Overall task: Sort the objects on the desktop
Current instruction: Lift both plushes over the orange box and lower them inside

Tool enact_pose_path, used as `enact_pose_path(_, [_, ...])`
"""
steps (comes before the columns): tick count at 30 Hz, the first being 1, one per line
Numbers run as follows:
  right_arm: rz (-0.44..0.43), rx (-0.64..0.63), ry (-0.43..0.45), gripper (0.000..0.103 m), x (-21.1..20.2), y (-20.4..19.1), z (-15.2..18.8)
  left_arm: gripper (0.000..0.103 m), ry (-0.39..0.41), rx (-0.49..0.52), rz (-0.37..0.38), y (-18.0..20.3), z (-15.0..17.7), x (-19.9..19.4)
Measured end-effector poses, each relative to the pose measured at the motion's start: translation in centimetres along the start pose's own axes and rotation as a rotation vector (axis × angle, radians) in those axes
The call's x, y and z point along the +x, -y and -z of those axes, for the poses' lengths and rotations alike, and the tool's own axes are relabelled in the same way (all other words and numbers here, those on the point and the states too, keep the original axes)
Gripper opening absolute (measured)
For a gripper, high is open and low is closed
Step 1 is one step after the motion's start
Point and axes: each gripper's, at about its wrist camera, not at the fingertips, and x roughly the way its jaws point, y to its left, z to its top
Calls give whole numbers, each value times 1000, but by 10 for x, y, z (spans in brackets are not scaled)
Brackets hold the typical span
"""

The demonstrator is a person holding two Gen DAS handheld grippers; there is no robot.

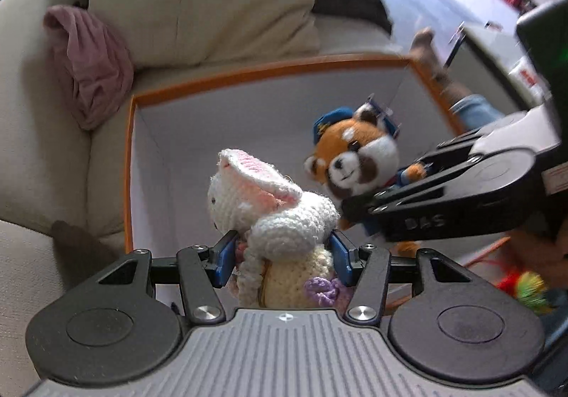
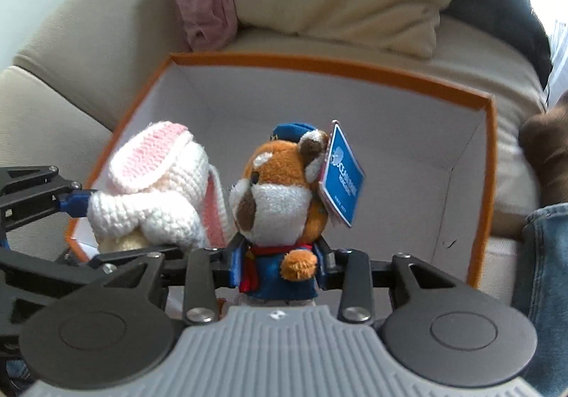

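Two soft toys held side by side above an open orange box.

The crocheted rabbit (image 1: 269, 219) sits clamped at its body in the left claw (image 1: 284, 256), blue pads pressing both sides; the red panda plush (image 2: 280, 198), with a blue tag (image 2: 342, 175) at its ear, is pinched at the torso by the right claw (image 2: 282, 267). Both hang over the orange box (image 2: 372, 75), whose white inside is bare, resting on a beige sofa (image 2: 71, 52) beside a pink cloth (image 2: 206, 6).
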Motion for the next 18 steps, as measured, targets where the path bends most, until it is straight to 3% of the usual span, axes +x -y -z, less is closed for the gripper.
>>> enact_pose_path(4, [21,-5,-28,40,16,-2,-4,64,-60,-2,-108,-7,-4,19])
enact_pose_path(10, [33,3,-52,40,31,-3,-8,65,-110,25,-179,-10,-7,37])
enact_pose_path(15, [41,8,-69,40,37,-2,-8,69,-88,55,-249,-12,-13,46])
enact_pose_path(18, [39,8,-73,40,38,-2,-7,70,-73,64,-246,-12,-15,47])
